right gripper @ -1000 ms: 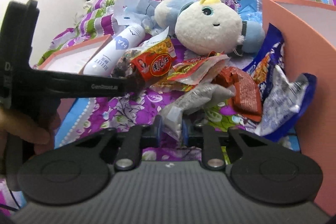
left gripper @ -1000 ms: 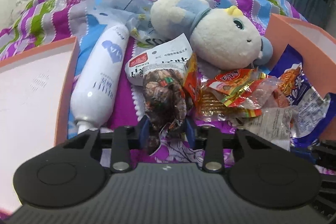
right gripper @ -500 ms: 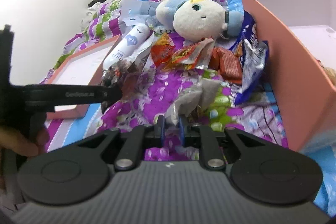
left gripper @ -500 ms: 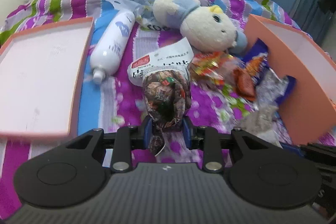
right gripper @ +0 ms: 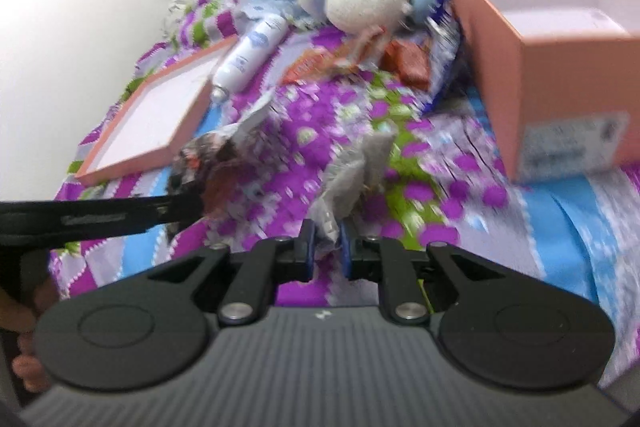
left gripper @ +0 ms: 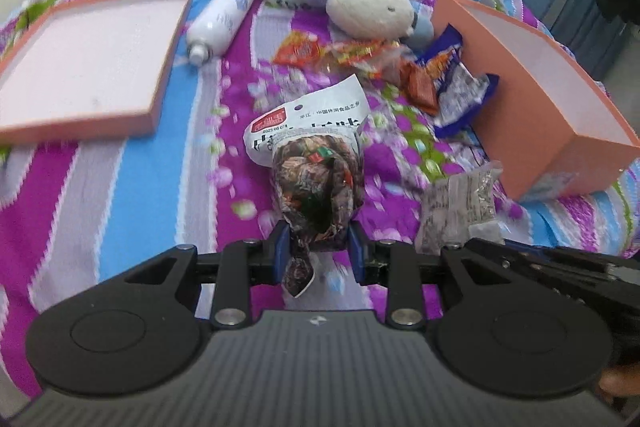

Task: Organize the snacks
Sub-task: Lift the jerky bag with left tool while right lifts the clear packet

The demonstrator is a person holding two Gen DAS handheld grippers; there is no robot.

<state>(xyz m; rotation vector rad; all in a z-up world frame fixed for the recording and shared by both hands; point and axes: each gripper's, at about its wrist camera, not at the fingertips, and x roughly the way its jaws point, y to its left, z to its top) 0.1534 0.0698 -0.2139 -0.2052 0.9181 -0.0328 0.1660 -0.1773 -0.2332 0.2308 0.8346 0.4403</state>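
The left gripper [left gripper: 316, 251] has its blue pads pressed on a dark, mottled snack packet [left gripper: 316, 187] with a white printed top, held up off the bedspread; the right gripper [right gripper: 325, 247] is pinched nearly closed on the corner of a crinkled clear snack bag [right gripper: 352, 171]. Only the left wrist view is sharp enough to show the print on the held packet and, at its 4 o'clock, the clear bag rising beside the other tool's black arm. Only the right wrist view, which is blurred, looks into the open pink box [right gripper: 560, 39] at 2 o'clock: its white interior shows nothing in the part that can be seen, and a label sits on its near wall. That view also shows the left tool reaching in from 9 o'clock, with fingers [right gripper: 24, 367] of a hand at the lower left edge. At 12 o'clock from both grippers the loose snack wrappers [left gripper: 360, 55], red, orange and blue, lie in a heap against the box's outer wall, just below a white-and-blue plush toy [left gripper: 368, 7]. A white spray bottle [left gripper: 220, 19] lies at 11 o'clock, beside the shallow pink box lid [left gripper: 152, 115], whose white inside is bare. Everything rests on a purple, blue and green floral bedspread [left gripper: 140, 187]; a white wall stands to the left.
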